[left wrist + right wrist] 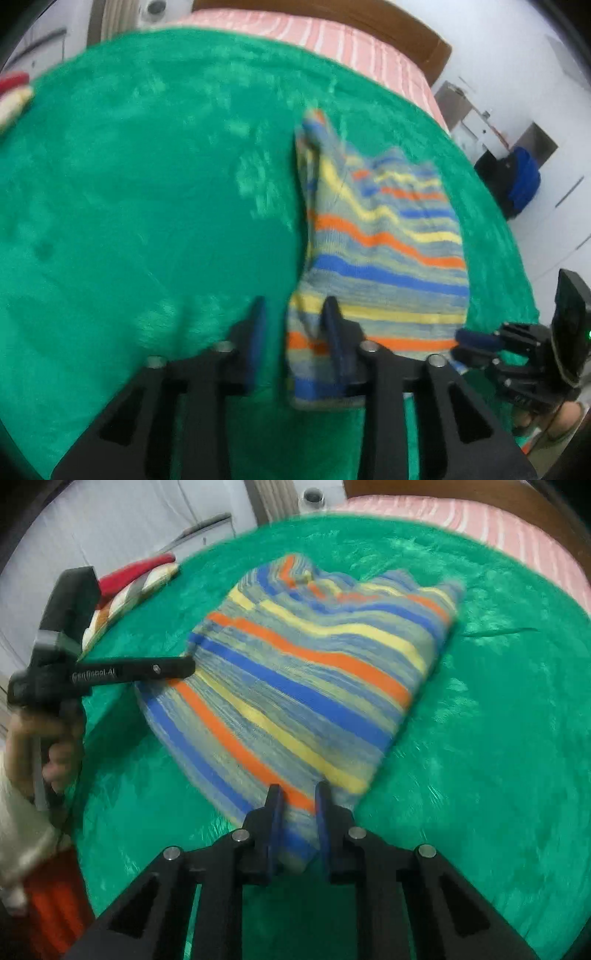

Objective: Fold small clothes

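A small striped knit garment [303, 686], with blue, orange, yellow and grey bands, lies partly folded on a green fleece blanket [480, 738]. My right gripper [297, 797] has its jaws narrowly apart around the garment's near corner; the cloth sits between the fingers. In the left wrist view the garment [384, 236] lies at right. My left gripper [293, 310] is open, its right finger over the garment's left edge, its left finger over bare blanket. The right gripper [476, 345] shows at that view's right edge, at the garment's lower right corner.
A folded red, white and yellow cloth [136, 587] lies at the blanket's far left edge. A pink striped bedsheet [332, 40] and brown headboard lie beyond the blanket. A dark blue bag [517, 181] sits on the floor at right.
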### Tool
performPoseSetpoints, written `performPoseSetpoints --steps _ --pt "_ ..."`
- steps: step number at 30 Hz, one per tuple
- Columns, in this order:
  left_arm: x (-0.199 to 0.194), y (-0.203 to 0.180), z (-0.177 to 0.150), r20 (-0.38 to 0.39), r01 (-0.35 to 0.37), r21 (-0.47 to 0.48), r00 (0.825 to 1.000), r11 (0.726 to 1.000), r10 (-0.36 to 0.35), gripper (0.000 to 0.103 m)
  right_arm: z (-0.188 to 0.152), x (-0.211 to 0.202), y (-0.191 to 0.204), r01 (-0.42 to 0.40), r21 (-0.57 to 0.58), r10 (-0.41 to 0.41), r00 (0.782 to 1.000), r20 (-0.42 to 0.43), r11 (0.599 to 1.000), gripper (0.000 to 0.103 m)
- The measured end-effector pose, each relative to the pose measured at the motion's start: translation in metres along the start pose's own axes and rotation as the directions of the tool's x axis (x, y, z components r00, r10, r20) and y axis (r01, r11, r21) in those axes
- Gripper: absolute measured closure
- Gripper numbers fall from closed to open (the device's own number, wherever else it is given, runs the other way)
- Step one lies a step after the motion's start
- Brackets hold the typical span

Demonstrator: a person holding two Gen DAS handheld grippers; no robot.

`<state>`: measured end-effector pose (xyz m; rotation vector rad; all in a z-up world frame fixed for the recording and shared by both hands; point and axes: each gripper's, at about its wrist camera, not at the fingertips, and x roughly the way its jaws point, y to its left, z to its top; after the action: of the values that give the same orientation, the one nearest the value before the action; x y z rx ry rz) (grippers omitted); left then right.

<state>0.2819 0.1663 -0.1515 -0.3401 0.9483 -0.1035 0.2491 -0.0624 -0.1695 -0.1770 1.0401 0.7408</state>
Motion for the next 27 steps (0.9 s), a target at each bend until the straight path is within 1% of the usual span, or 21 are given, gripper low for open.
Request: performPoseSetpoints --steps 1,2,4,6,7,8,9,10,11,13,15,16,17,18,19,20,22,23,24,25,27 --pt "-0.007 -0.002 0.006 0.025 0.006 0.018 1.000 1.000 -0.007 0.040 0.000 -0.007 -0.003 0.007 0.023 -0.007 1.000 0.001 1.000 0.086" --pt "-0.010 -0.005 0.016 0.045 0.028 0.039 0.999 0.999 -0.030 0.029 0.003 -0.016 -0.007 0.006 0.049 -0.007 1.000 0.022 0.999 0.086" --pt "0.000 -0.013 0.043 0.046 0.046 0.066 0.998 0.997 -0.049 0.027 0.017 -0.034 -0.012 0.011 0.064 -0.017 0.994 0.105 0.998 0.086" --pt "0.021 -0.021 0.066 0.003 0.061 0.073 0.998 0.995 -0.061 0.027 0.041 -0.042 -0.017 0.032 0.065 -0.042 0.985 0.165 0.997 0.086" --pt "0.037 -0.023 0.079 -0.022 0.053 0.067 0.998 0.996 -0.052 0.034 0.054 -0.041 -0.021 0.035 0.071 -0.048 0.981 0.189 0.997 0.086" --pt "0.059 -0.022 0.092 -0.049 0.026 0.046 0.999 0.999 -0.024 0.059 0.067 -0.037 -0.025 0.029 0.083 -0.046 0.976 0.213 0.996 0.085" --pt "0.072 -0.019 0.100 -0.069 0.010 0.026 0.998 1.000 -0.008 0.076 0.079 -0.028 -0.030 0.014 0.092 -0.034 0.975 0.221 0.996 0.085" --pt "0.088 -0.011 0.103 -0.104 0.000 -0.014 0.995 1.000 -0.002 0.089 0.087 -0.014 -0.036 0.012 0.104 -0.034 0.977 0.210 0.995 0.085" --pt "0.101 0.000 0.105 -0.126 0.006 -0.075 0.992 0.997 -0.015 0.088 0.089 -0.002 -0.042 0.009 0.127 -0.033 0.981 0.189 0.992 0.085" --pt "0.097 0.007 0.104 -0.109 0.011 -0.103 0.994 0.995 -0.022 0.087 0.084 0.040 -0.060 -0.014 0.224 -0.003 0.997 0.073 0.975 0.087" --pt "0.070 0.006 0.099 -0.067 -0.010 -0.077 0.998 0.997 0.005 0.083 0.076 0.033 -0.063 -0.036 0.250 0.003 0.991 0.131 0.968 0.088" --pt "0.056 0.005 0.093 -0.047 -0.002 -0.062 0.999 0.998 -0.001 0.074 0.073 0.021 -0.059 -0.013 0.254 -0.023 0.990 0.137 0.967 0.088" --pt "0.038 0.004 0.085 -0.027 0.022 -0.039 0.999 0.999 -0.023 0.054 0.067 0.004 -0.052 0.005 0.247 -0.045 0.986 0.160 0.969 0.083" --pt "0.026 0.002 0.076 -0.021 0.042 -0.021 0.999 0.999 -0.042 0.044 0.061 -0.011 -0.044 0.010 0.229 -0.052 0.982 0.182 0.973 0.082" --pt "0.014 -0.001 0.065 -0.012 0.059 -0.002 0.998 0.998 -0.059 0.030 0.054 -0.025 -0.034 0.008 0.204 -0.049 0.980 0.195 0.979 0.082" --pt "0.003 -0.006 0.047 -0.010 0.069 0.031 0.998 0.997 -0.069 0.026 0.046 -0.035 -0.024 -0.005 0.181 -0.031 0.980 0.197 0.983 0.082" --pt "0.006 -0.013 0.023 -0.064 0.032 0.081 0.998 0.996 -0.027 0.027 0.028 -0.042 -0.007 -0.048 0.160 0.018 0.983 0.182 0.986 0.081" --pt "0.015 -0.015 0.008 -0.113 -0.025 0.120 0.993 0.993 0.038 0.032 0.014 -0.036 -0.001 -0.063 0.157 0.040 0.988 0.147 0.986 0.080" --pt "0.019 -0.014 -0.006 -0.137 -0.073 0.155 0.986 0.985 0.095 0.033 0.000 -0.024 0.003 -0.053 0.158 0.041 0.996 0.084 0.986 0.080" --pt "0.011 -0.013 -0.014 -0.117 -0.092 0.171 0.987 0.981 0.113 0.034 -0.015 -0.014 0.006 -0.021 0.158 0.017 0.999 0.027 0.987 0.080" --pt "-0.006 -0.016 -0.020 -0.077 -0.158 0.169 0.982 0.973 0.173 0.024 -0.038 -0.023 0.013 0.020 0.168 -0.027 0.999 0.040 0.986 0.080"
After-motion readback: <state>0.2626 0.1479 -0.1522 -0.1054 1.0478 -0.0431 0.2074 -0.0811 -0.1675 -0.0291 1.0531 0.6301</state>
